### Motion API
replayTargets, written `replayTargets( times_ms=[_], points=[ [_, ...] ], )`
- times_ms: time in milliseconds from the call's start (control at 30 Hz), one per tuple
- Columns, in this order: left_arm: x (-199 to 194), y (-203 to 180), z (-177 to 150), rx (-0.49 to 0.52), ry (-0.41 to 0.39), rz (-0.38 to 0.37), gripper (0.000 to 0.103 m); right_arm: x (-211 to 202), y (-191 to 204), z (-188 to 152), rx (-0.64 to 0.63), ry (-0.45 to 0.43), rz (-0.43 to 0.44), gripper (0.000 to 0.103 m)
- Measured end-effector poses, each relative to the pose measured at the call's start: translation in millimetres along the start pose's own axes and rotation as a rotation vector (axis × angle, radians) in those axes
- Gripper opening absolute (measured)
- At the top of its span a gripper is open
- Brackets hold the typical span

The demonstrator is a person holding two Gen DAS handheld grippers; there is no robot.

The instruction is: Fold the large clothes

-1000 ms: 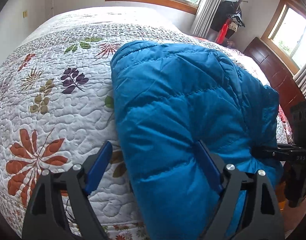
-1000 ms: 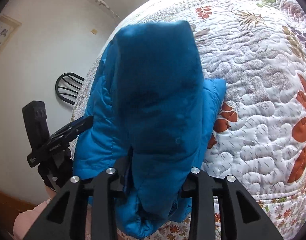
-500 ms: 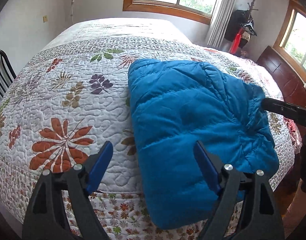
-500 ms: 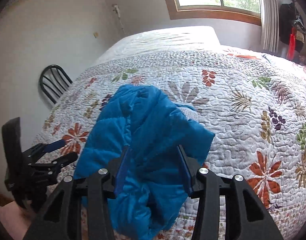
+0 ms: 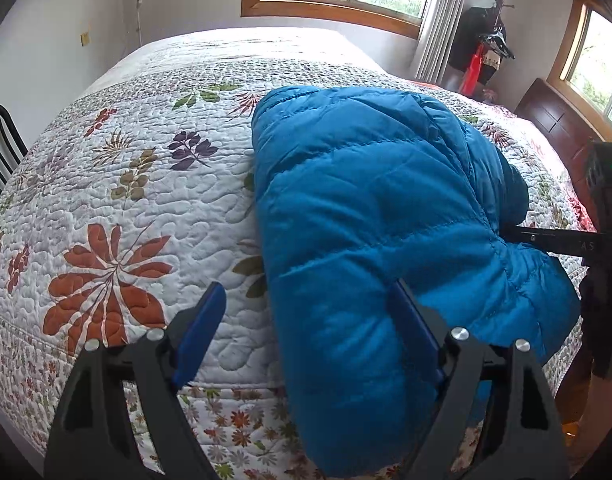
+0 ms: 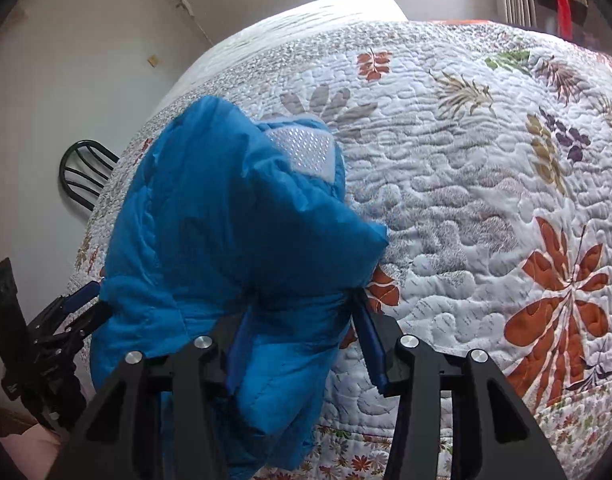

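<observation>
A blue puffer jacket [image 5: 369, 208] lies bunched on the floral quilt at the bed's near edge, its lower part hanging over the side. My left gripper [image 5: 306, 332] is open, its right finger pressed against the jacket's fold, its left finger over bare quilt. My right gripper [image 6: 302, 336] has jacket fabric [image 6: 226, 240] between its jaws; the jaws stand fairly wide and the cloth drapes over them. A pale lining patch [image 6: 306, 148] shows at the jacket's top. Each gripper shows in the other's view: the right one [image 5: 561, 240], the left one [image 6: 66, 316].
The quilted bed [image 5: 146, 168] fills both views. A black chair [image 6: 86, 172] stands at the bed's left side by the wall. A dark wooden headboard [image 5: 557, 124] and a coat stand [image 5: 485, 52] are at the right, below the windows.
Both grippers pulled back then came closer again. The jacket shifted on the bed and its right side now bunches up where the right gripper holds it. Left gripper stayed open.
</observation>
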State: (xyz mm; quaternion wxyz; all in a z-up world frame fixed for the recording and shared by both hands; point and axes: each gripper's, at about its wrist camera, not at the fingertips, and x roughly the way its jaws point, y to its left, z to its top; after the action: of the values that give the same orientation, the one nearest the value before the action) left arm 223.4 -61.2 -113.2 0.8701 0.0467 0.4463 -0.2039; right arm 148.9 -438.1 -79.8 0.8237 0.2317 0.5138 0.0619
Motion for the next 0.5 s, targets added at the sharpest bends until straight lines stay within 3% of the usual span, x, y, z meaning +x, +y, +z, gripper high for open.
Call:
replayTargets(
  times_ms=[100, 300, 500],
  points=[
    [-3, -4, -3, 0.019, -0.019, 0.020, 0.083, 7, -8, -1, 0.029, 0.020, 0.038, 0.050],
    [0, -4, -2, 0.017, -0.023, 0.009, 0.083, 10, -5, -2, 0.038, 0.017, 0.008, 0.051],
    [-13, 2, -4, 0.023, -0.026, -0.002, 0.082, -29, 20, -14, 0.001, -0.053, -0.077, 0.051]
  ],
)
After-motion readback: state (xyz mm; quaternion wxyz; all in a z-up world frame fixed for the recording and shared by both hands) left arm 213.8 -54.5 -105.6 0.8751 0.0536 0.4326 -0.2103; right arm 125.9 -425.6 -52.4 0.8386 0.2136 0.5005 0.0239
